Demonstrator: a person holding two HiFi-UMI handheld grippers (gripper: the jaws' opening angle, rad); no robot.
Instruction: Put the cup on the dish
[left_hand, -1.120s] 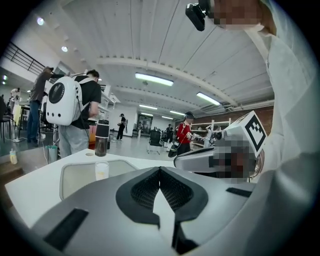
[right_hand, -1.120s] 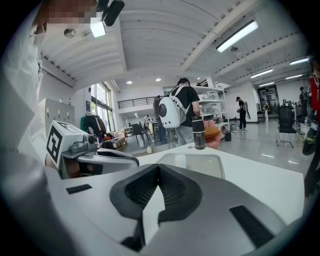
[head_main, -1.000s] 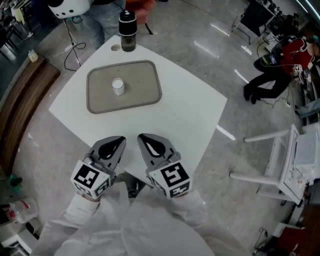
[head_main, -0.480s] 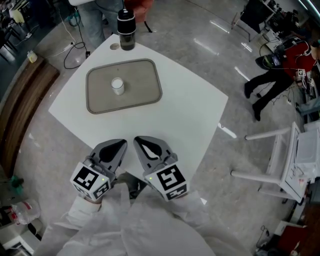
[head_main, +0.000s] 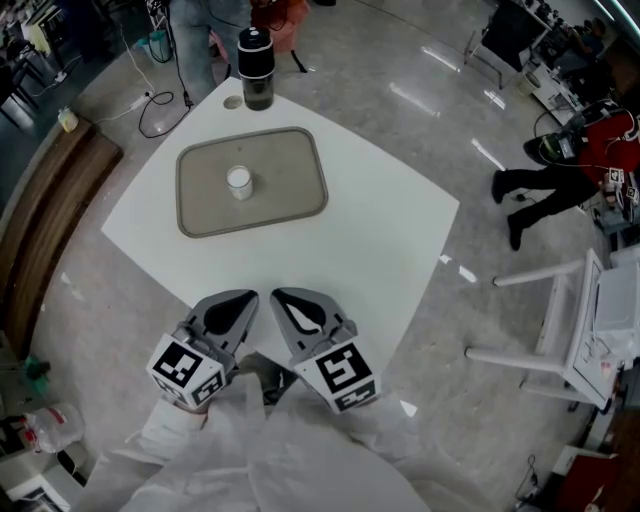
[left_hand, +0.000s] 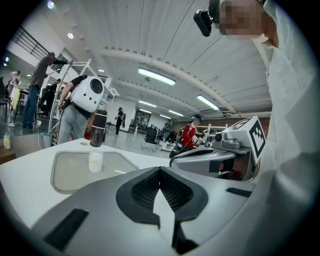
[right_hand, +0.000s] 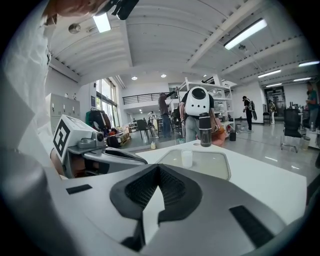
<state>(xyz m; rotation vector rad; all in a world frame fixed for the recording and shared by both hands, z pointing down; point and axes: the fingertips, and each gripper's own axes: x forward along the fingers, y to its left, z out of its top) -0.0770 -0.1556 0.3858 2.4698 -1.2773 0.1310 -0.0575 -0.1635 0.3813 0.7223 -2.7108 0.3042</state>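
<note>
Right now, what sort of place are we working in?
Probably a big open lab or workshop hall, not a home: long strip lights under a high ceiling, a polished grey floor, and other people and gear spread around the white table.

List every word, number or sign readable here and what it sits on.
No readable text anywhere.
On the left hand-held gripper and right hand-held gripper, the cubes bear square black-and-white markers, no letters.
On the bottle, cup and dish: no print visible.
Background: too small to read.
</note>
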